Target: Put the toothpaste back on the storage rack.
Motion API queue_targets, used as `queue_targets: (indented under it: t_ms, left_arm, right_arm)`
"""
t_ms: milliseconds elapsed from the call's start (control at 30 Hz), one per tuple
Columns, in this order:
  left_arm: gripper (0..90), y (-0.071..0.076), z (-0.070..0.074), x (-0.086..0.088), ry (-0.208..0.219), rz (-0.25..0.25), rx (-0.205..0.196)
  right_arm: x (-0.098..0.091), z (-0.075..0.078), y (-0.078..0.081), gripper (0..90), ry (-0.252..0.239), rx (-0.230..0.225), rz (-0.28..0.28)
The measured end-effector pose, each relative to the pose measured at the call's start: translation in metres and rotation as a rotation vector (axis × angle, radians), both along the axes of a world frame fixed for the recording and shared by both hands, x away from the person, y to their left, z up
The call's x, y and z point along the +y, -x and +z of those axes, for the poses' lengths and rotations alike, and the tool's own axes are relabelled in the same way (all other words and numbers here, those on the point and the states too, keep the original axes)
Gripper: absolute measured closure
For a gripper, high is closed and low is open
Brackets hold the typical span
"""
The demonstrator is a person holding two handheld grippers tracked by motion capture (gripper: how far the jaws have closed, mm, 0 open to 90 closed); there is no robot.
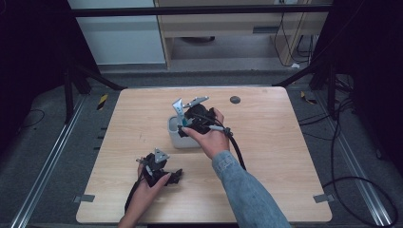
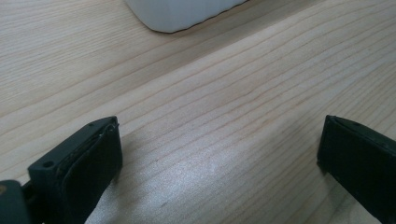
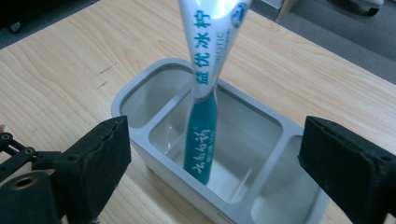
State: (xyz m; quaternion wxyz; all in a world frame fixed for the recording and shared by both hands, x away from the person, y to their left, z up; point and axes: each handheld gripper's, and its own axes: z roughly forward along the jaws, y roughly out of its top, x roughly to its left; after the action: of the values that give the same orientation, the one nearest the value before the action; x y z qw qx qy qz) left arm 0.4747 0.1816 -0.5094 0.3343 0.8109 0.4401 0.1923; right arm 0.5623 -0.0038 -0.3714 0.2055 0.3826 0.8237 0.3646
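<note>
White-and-teal toothpaste tube [image 3: 204, 93] stands in the middle compartment of the grey organiser [image 3: 140, 88], teal end down on the bottom, white crimped end up and leaning slightly off vertical; long axis near upright. Organiser has three compartments in a row; the two flanking the tube look bare. Right gripper [image 3: 212, 163] sits just over the organiser, jaws wide apart either side of the tube, not touching it. High view: right hand [image 1: 211, 135] covers most of the organiser [image 1: 177, 138], tube barely readable there; the right gripper view gives the compartment detail. Left gripper [image 2: 219, 154] sits nearer the person than the organiser, low over the wooden table [image 2: 224, 93], jaws apart, nothing between them; organiser's white corner [image 2: 177, 14] shows beyond.
</note>
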Motion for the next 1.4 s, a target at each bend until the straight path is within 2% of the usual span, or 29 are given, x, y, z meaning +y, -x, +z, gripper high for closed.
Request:
queue_targets:
  t_ms: [100, 233, 367, 600, 867, 967, 1200, 1400]
  left_arm:
    - [0.0, 0.000, 0.000, 0.000, 0.000, -0.001, 0.000]
    - [0.0, 0.000, 0.000, -0.001, 0.000, -0.001, 0.000]
    - [0.0, 0.000, 0.000, -0.001, 0.001, 0.001, -0.003]
    - [0.0, 0.001, 0.000, -0.002, 0.001, -0.002, -0.002]
    - [0.0, 0.001, 0.000, -0.003, 0.001, -0.004, 0.000]
    - [0.0, 0.001, 0.000, -0.003, 0.004, -0.002, -0.001]
    - [0.0, 0.001, 0.000, -0.004, 0.001, -0.008, 0.001]
    - [0.0, 0.001, 0.000, -0.004, 0.000, -0.008, -0.001]
  right_arm:
    - [-0.013, 0.000, 0.005, 6.8, -0.022, -0.013, 0.013]
    - [-0.027, -0.002, 0.010, 7.0, -0.004, -0.019, 0.025]
    - [-0.044, -0.005, 0.012, 7.6, -0.008, -0.010, -0.002]
    - [-0.066, -0.005, 0.017, 7.2, -0.011, -0.019, -0.032]
    - [-0.096, -0.009, 0.019, 6.5, 0.005, -0.012, -0.089]
    - [-0.103, -0.011, 0.020, 6.4, 0.005, -0.025, -0.099]
    - [-0.126, -0.020, 0.024, 6.4, 0.041, -0.039, -0.126]
    - [-0.147, -0.033, 0.025, 7.0, 0.017, -0.031, -0.176]
